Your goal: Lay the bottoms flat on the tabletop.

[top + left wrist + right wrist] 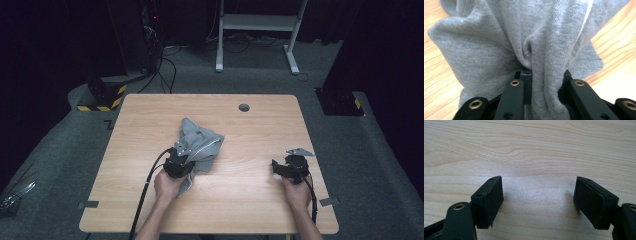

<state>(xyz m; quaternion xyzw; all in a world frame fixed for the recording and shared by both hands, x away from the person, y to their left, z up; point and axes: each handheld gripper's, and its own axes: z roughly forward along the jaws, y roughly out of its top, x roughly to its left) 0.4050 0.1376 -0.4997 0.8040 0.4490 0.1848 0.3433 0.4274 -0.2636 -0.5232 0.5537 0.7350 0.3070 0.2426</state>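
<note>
Left gripper (178,161) pinching grey cloth (200,142) near table (260,125) centre, jaws clenched on bunched fold. Right gripper (280,167) idling well apart, jaws released over bare wood. Judging: lifting slowly, right taking free corner for spreading flat, avoiding dragging.

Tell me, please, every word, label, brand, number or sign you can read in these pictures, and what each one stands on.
There are none to read. The grey garment clamped in the left gripper shows no print or tag. The open right gripper and the wooden table bear no lettering. The yellow-and-black hazard stripes on the floor base are a warning pattern without words.
</note>
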